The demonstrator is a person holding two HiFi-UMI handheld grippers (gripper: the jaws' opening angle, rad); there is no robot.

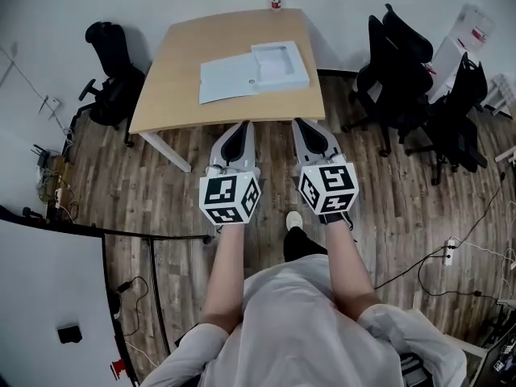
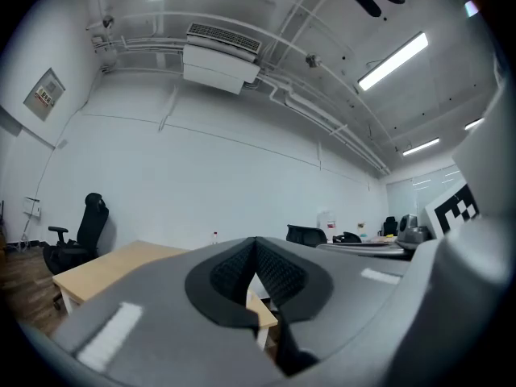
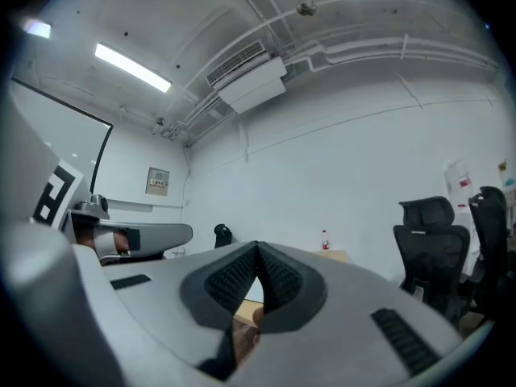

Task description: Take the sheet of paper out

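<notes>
A pale flat case (image 1: 254, 72) is lying open on the wooden table (image 1: 169, 79), in the upper middle of the head view. It is sitting a little right of the tabletop's middle and slightly askew to the table's edges. Its left half, a thin pale-blue flap (image 1: 228, 79), is resting flat on the wood. Its right half, a shallow white tray (image 1: 300, 71) with a raised rim, is sitting level and joining the flap along one side. A white sheet of paper (image 1: 274, 63) seems to be lying flat inside the tray, covering its floor. The sheet's edges are showing too small to make out.
</notes>
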